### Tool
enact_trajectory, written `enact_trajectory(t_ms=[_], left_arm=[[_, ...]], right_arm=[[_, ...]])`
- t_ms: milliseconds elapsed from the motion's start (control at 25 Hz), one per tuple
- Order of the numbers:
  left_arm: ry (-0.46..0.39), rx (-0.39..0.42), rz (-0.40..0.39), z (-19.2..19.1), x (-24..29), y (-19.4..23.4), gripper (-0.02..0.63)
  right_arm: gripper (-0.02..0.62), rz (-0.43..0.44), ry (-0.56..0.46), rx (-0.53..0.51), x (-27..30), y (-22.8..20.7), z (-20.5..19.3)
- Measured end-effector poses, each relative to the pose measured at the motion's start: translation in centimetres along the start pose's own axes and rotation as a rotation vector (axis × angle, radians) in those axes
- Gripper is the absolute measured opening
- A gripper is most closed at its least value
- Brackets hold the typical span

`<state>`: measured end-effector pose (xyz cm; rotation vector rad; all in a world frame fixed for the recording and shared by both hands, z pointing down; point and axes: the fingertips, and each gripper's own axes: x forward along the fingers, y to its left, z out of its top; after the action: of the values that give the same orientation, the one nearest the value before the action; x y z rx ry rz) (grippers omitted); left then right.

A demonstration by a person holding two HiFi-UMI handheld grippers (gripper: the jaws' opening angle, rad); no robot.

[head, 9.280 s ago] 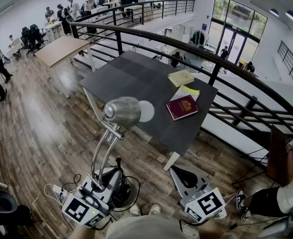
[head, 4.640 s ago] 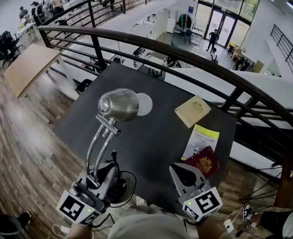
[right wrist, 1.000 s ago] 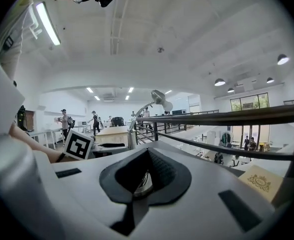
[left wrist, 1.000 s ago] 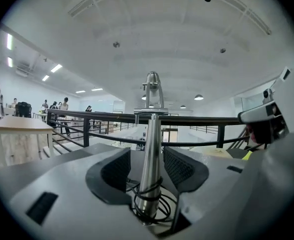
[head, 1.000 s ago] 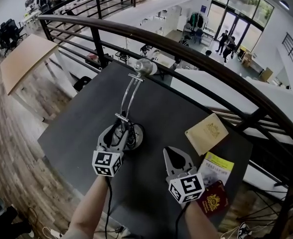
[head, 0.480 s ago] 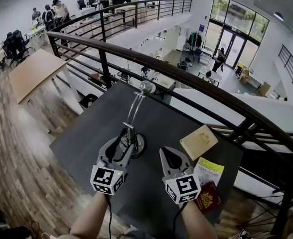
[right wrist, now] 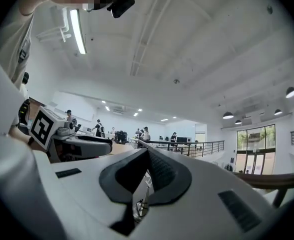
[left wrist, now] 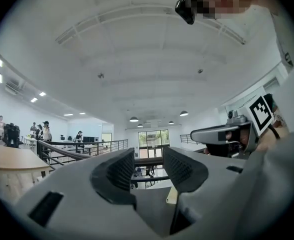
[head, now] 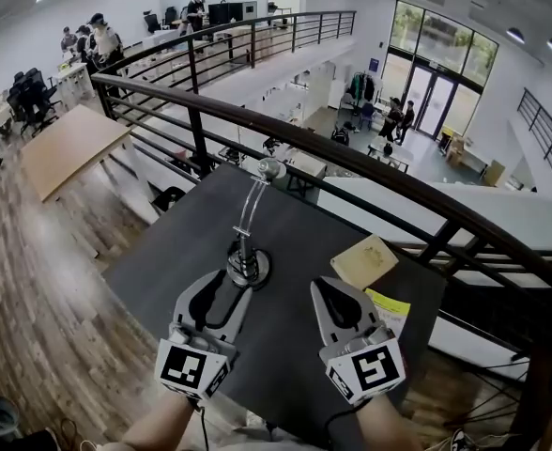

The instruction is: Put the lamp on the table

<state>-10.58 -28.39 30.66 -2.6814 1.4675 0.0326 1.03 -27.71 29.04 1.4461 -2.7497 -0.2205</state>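
Head view, looking steeply down: a silver metal desk lamp [head: 246,256] with a round base, a curved twin-rod arm and a small head stands upright on a dark grey rectangular counter [head: 278,341], beside a dark metal railing [head: 351,163]. The task's placing therefore appears done, and the step in hand is judged to be the release. The left hand-held gripper [head: 227,285] lies just short of the lamp's base with its jaws spread. In the left gripper view [left wrist: 149,169] nothing is seen between them. The right hand-held gripper [head: 325,282] lies beside it, well clear of the lamp. Its jaws are pressed together at the tips and empty, as the right gripper view [right wrist: 147,151] shows. For a clean release, the left hand-held gripper should be drawn straight back and low, jaws wide, so the base is not nudged and the tall arm is not tipped. A tan square book [head: 365,261] and a yellow leaflet [head: 391,305] lie to the right, partly covered by the right hand-held gripper. Whether the left jaw tips touch the base cannot be told. No lamp cord can be made out.
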Motion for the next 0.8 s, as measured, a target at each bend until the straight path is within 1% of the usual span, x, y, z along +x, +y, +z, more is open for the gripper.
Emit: enact_trajectory(t_ms=[160,280,400,440,480,560,640,720,800], left_arm=[[-0.027,-0.003,-0.005,1.5,-2.9,-1.9,0.168],[-0.042,-0.015,-0.004,2.3,-4.6,-3.0,0.151],[-0.067,0.001,0.028,2.6,-6.1,-3.4,0.075],[-0.071,0.007,0.046,2.3,-6.5,-3.3,0.036],[-0.069,0.008,0.062,1.8,-6.8,-3.3,0.01],[-0.053,-0.015,0.083,0.6,-7.2,-3.3,0.008],[-0.026,-0.041,0.087,-0.6,-7.5,-3.5,0.006],[-0.001,-0.023,0.086,-1.6,-7.7,-3.9,0.006],[-0.016,0.001,0.087,-1.9,-7.9,-4.5,0.005]], right_arm=[[0.0,0.009,-0.012,0.011,-2.6,1.6,1.7],[0.0,0.014,-0.01,0.014,-4.2,2.2,2.2],[-0.002,0.021,0.003,0.032,-5.4,3.0,1.5],[0.0,0.023,0.01,0.041,-5.7,3.3,1.2],[-0.001,0.027,0.019,0.049,-5.9,3.6,0.7],[-0.001,0.034,0.042,0.069,-6.5,4.1,-0.3],[-0.002,0.043,0.064,0.091,-7.1,4.6,-1.3],[0.0,0.049,0.083,0.108,-7.6,5.0,-2.2],[-0.002,0.051,0.095,0.129,-7.8,5.3,-2.8]])
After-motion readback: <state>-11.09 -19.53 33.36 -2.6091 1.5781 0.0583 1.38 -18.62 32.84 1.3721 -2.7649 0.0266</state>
